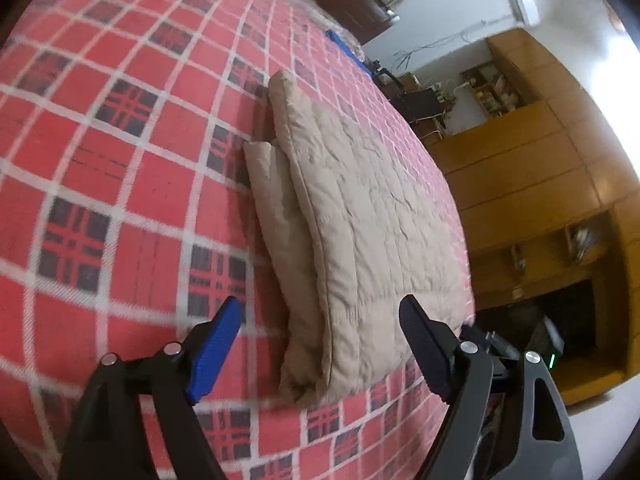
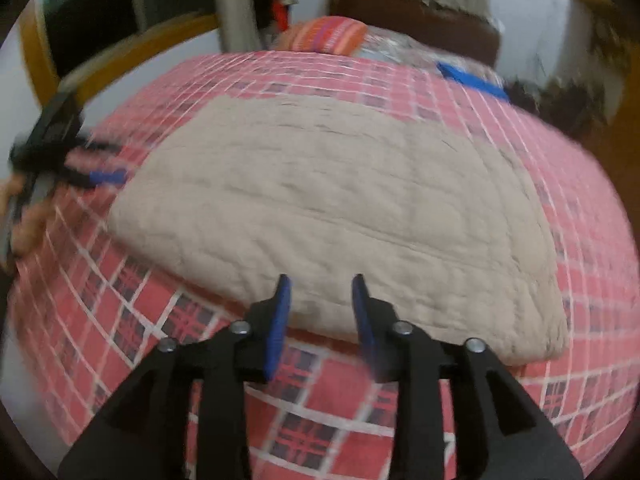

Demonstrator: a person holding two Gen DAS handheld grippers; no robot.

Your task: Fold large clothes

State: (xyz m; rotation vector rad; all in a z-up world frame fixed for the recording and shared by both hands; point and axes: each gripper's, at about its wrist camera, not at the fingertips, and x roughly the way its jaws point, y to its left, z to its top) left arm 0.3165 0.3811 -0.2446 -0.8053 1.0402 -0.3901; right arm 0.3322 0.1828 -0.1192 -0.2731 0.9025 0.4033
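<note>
Beige quilted padded garment (image 2: 332,208) lay folded flat on the red plaid bedspread (image 1: 120,184).
Left gripper (image 1: 320,344) hovered at its left end, jaws spread, empty; right gripper (image 2: 320,312) hovered over its near edge, jaws parted, gripping nothing.

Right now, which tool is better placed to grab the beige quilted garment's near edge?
Right tool: open, fingers straddling the beige quilted garment at its near edge. Left tool, also open, hangs off at the garment's side.

Beige quilted garment (image 1: 360,216) on plaid bed (image 1: 120,160)
</note>
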